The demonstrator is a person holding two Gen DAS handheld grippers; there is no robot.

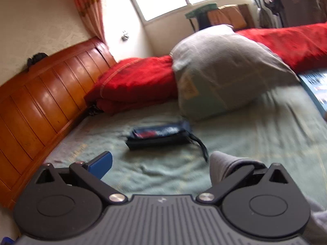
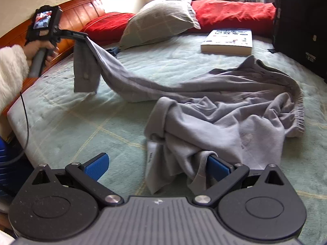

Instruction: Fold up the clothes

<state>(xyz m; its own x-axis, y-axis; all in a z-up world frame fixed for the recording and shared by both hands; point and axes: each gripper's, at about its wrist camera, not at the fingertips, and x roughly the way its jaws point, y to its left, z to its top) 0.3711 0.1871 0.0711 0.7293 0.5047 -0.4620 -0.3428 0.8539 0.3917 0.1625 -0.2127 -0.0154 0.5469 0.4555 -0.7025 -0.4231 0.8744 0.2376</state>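
One trouser leg [image 2: 122,81] stretches toward left claw [image 2: 81,35].

Left gripper [image 1: 163,161]: raised clear of the surface and tilted, gripped by a hand [image 2: 39,49] around the handle, with a white fluffy sleeve [image 2: 11,67] at the wrist. Jaws spread wide. Blue pad [image 1: 101,165] of one finger bare, the other finger buried under grey cloth [image 2: 224,106] draped over it. Nothing pinched between the two.

Right gripper [image 2: 157,165]: low, pointing forward and slightly down. Jaws likewise spread wide. Left pad [image 2: 97,167] bare, right pad [image 2: 216,166] partly wrapped in a fold of the same cloth. Holding hand out of view.
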